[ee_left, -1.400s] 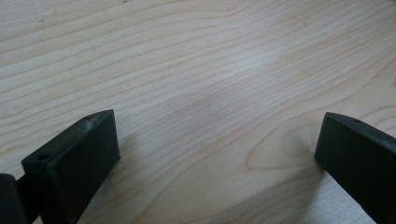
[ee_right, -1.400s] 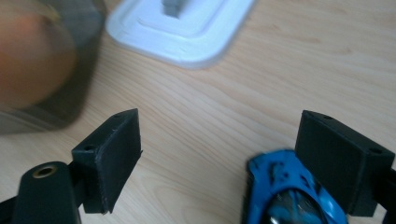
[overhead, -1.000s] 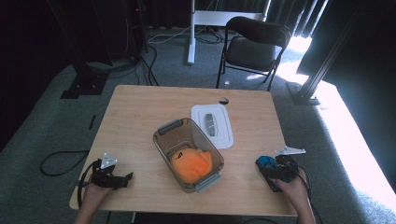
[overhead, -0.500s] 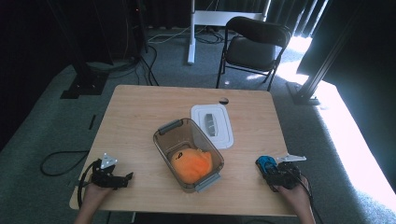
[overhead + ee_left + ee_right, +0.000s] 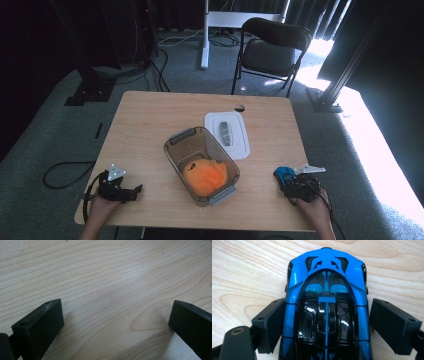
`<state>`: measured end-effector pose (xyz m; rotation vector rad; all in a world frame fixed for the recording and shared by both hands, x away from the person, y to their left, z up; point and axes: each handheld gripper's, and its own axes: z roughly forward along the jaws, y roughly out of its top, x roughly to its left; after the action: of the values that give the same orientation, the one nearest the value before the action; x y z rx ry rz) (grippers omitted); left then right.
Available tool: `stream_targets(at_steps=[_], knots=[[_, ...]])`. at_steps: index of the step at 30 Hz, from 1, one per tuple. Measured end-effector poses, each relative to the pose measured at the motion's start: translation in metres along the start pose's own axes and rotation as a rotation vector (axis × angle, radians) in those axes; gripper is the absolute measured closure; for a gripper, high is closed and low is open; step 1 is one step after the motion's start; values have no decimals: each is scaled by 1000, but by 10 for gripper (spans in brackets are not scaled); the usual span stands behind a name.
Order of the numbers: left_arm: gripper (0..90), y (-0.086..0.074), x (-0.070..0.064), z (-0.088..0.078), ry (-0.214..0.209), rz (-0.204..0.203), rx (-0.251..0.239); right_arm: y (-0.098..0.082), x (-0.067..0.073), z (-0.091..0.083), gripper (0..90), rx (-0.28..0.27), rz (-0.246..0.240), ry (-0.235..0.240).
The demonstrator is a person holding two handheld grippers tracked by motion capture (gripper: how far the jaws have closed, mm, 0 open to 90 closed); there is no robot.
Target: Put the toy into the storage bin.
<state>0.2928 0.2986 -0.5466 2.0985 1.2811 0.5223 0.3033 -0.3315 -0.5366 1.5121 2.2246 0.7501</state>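
High view: right gripper (image 5: 291,183) has slid a bit closer to the near edge since a second ago, blue car (image 5: 285,174) at its tip, right of the bin (image 5: 201,165). Left gripper (image 5: 127,192) hasn't budged.

Left gripper view: jaws wide apart, nothing but table (image 5: 112,277) between.

Right gripper view: jaws either side of the car (image 5: 327,307), one touching, the other with a small gap, so I'd say it's not clamped yet.
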Motion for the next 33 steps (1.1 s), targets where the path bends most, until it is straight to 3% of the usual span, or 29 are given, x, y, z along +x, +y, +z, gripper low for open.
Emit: stream_targets(at_steps=[3,5,21,25,33], knots=[[2,0,0,0,0,0,0,0,0,1,165,-14,7,-4],[2,0,0,0,0,0,0,-1,1,0,248,-32,-3,5],[1,0,0,0,0,0,0,8,3,-1,248,-27,9,9],[2,0,0,0,0,0,0,14,3,-7,249,-37,23,23],[2,0,0,0,0,0,0,28,8,-23,249,-52,-1,54]])
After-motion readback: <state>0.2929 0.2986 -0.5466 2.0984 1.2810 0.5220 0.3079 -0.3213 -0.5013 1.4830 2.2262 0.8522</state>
